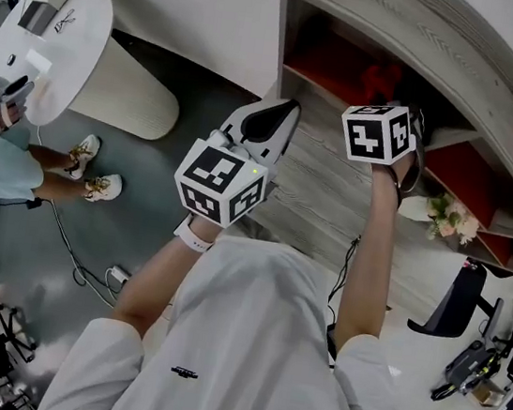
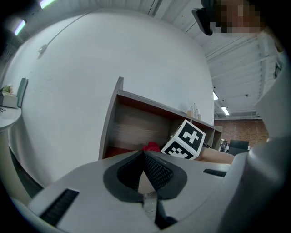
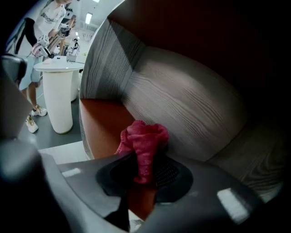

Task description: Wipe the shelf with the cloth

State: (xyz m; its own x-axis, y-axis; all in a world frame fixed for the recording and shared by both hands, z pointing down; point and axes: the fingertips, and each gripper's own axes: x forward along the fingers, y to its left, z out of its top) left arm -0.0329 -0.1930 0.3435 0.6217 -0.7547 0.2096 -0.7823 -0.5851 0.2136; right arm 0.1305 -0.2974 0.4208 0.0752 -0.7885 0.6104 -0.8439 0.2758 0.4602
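2 grippers are raised in front of you at the grey wood-grain shelf unit [image 1: 407, 23], which fills the head view from 12 to 3 o'clock. Your right gripper [image 3: 145, 172] is inside 1 compartment and clenched on a crumpled red cloth [image 3: 142, 141]. The cloth bunches out past the jaw tips toward 12 o'clock. It sits above the compartment's red-brown floor [image 3: 102, 120], near the corner where the grey back panel meets the side wall. Whether it touches the floor cannot be told.

Your left gripper [image 2: 145, 157] is outside the shelf, at 9 o'clock from the right one in the head view. Its ribbed jaws are pressed together with nothing between them. It points toward the shelf's outer edge and the white wall [image 2: 91, 68] beside it.

At 10 o'clock in the head view stands a white round pedestal table [image 1: 71, 41], well apart from you, with another person [image 1: 10, 169] beside it.
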